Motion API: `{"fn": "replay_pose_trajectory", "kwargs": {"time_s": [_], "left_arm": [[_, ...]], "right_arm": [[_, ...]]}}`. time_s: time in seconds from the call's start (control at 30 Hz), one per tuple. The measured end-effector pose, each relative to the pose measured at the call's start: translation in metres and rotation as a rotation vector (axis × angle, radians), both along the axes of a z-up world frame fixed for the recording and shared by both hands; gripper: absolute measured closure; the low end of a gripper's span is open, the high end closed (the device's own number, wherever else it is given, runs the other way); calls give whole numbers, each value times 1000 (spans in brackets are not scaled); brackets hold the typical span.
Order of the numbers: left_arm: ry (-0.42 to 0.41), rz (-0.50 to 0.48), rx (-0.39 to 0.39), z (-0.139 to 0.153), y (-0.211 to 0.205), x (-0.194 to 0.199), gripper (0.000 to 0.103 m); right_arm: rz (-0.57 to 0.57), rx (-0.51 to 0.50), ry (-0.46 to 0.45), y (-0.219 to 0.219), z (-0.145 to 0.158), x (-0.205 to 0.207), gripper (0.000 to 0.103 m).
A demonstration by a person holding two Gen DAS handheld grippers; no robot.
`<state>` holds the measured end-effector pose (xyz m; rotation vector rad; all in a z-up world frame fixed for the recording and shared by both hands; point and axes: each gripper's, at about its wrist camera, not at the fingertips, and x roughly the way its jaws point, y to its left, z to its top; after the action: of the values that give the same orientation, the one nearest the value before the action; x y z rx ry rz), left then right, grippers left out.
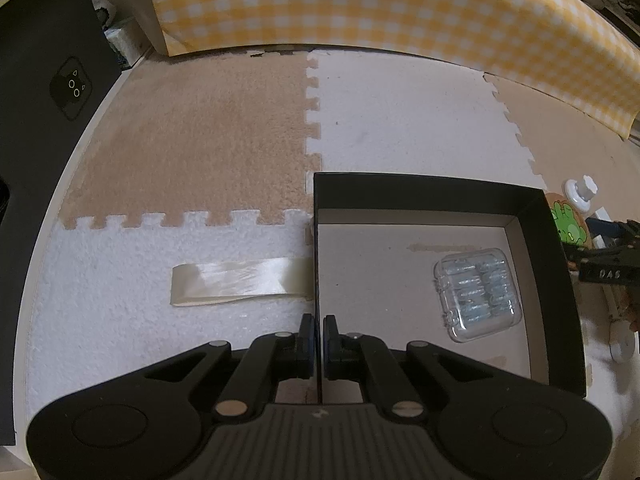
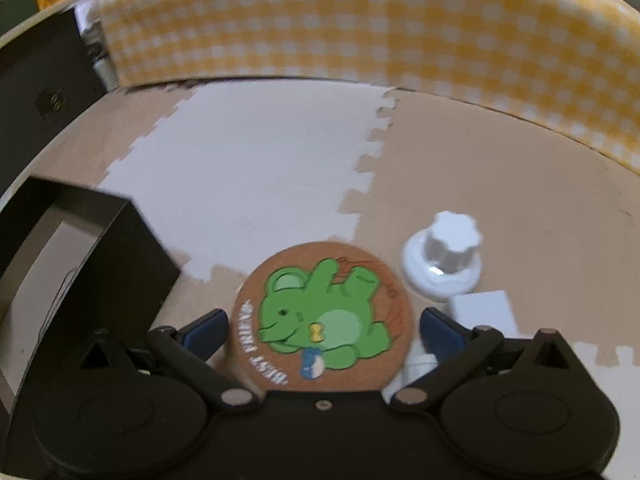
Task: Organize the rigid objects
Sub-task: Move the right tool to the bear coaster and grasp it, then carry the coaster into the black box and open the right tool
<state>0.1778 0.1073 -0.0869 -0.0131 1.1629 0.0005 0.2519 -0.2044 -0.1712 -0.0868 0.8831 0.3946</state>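
Black open cardboard box [image 1: 536,216], near edge cut off by left gripper [image 1: 319,330], whose jaws pinch its left wall. Right gripper [image 2: 322,330] spread wide around round cork frog coaster [image 2: 322,316], no contact visible. Clear plastic case [image 1: 478,294] inside box, contents blurry. White knobbed lid [image 2: 444,260] beside coaster, partly hidden.

The right wrist view is smeared by motion blur: the black box [image 2: 80,240] at its left has soft edges, and its near end runs out of the picture. The white knob [image 2: 444,256] is blurred too. Behind the round frog coaster [image 2: 324,316], a white block [image 2: 482,312] is partly covered by the right gripper's arm, so its shape cannot be told. In the left wrist view the clear case [image 1: 476,292] holds small metallic pieces (too small to tell), and the coaster [image 1: 568,224] is half hidden behind the box wall [image 1: 556,300].
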Motion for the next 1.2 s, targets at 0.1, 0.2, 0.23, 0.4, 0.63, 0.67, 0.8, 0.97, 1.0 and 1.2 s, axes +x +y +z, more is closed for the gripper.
{"fn": "replay_pose_trajectory", "kwargs": {"time_s": [0.1, 0.2, 0.23, 0.4, 0.63, 0.67, 0.8, 0.97, 1.0, 1.2], "left_arm": [[-1, -1, 2, 0, 0, 0, 99], [-2, -2, 4, -1, 0, 1, 100], [-2, -3, 4, -1, 0, 1, 100], [0, -1, -2, -1, 1, 1, 101], [5, 6, -14, -2, 4, 3, 101], [6, 5, -15, -2, 4, 3, 101], [6, 2, -10, -3, 3, 3, 100], [6, 4, -11, -3, 3, 3, 100], [6, 3, -11, -3, 3, 3, 100], [6, 5, -11, -3, 3, 3, 100]], "right_arm": [[-5, -44, -2, 9, -2, 0, 0], [-40, -35, 15, 7, 0, 4, 2], [-40, -40, 18, 8, 1, 4, 3], [-50, -59, 9, 10, 2, 1, 3], [-67, 24, -75, 10, 43, -5, 3], [-61, 40, -91, 12, 51, -8, 3], [-2, 88, -139, 26, 79, -22, 3], [115, 102, -162, 57, 101, -42, 3], [153, 99, -159, 67, 103, -47, 3], [339, -9, -123, 118, 92, -72, 3]]}}
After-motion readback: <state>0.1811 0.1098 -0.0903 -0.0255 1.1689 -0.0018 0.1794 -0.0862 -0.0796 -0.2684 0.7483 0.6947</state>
